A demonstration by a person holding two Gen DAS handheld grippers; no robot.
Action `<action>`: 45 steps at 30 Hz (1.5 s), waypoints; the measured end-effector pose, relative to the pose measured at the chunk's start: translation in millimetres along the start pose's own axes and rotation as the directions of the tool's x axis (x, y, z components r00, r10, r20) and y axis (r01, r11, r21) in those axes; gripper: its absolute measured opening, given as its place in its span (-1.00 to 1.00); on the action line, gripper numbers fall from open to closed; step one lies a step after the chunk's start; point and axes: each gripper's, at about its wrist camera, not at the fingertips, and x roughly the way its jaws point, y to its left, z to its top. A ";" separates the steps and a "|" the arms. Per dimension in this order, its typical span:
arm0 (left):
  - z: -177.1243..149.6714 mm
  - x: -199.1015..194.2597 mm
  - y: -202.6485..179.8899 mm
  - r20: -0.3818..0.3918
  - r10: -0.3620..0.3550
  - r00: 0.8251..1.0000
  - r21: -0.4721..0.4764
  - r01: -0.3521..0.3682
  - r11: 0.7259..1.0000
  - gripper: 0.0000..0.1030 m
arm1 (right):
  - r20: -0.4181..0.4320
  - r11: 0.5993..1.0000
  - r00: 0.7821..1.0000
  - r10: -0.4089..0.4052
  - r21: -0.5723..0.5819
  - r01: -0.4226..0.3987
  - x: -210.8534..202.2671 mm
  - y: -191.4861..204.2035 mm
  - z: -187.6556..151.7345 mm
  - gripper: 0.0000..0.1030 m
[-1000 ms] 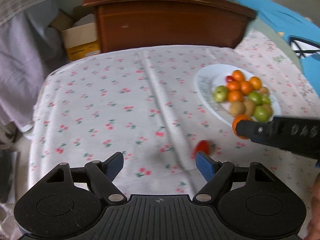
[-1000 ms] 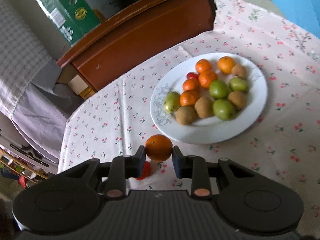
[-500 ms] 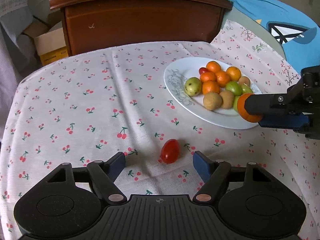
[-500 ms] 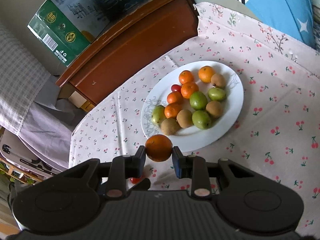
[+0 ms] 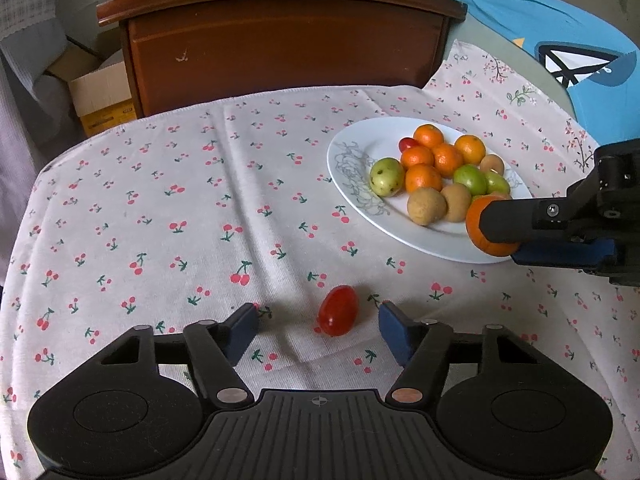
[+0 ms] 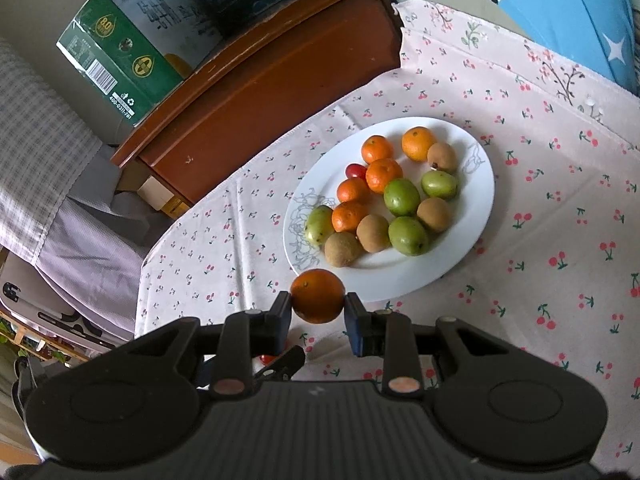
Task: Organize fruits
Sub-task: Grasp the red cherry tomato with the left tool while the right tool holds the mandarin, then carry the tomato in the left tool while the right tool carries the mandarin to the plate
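the left tool [image 5: 318,320] sits low over the counter [image 5: 160,208], which is covered in a cherry-print cloth. its blue pads [image 5: 394,330] have just been closing but remain apart, with a small red tomato [image 5: 337,315] lying on the cloth between them, nearer the right pad and touching neither. the right tool [image 6: 317,312] is clamped narrow on an orange [image 6: 317,295], a pad pressed to each side of the fruit. in the left wrist view that orange [image 5: 486,226] hangs at the near edge of the white plate [image 5: 356,168], above its rim. the plate [image 6: 476,208] holds a cluster of fruit: several small oranges, green fruits, brown kiwis [image 6: 342,249] and a red tomato tucked among the oranges at the far side. behind the counter stands a brown wooden cabinet [image 5: 280,44] with a green carton [image 6: 120,60] on top. a blue cushion [image 5: 560,52] lies at the counter's far right.
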 end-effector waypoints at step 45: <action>61.1 -61.2 17.8 0.177 -0.138 0.975 -0.127 0.162 0.979 -0.66 | 0.168 0.995 0.985 0.033 0.091 -0.049 -38.9 -23.6 44.5 -0.44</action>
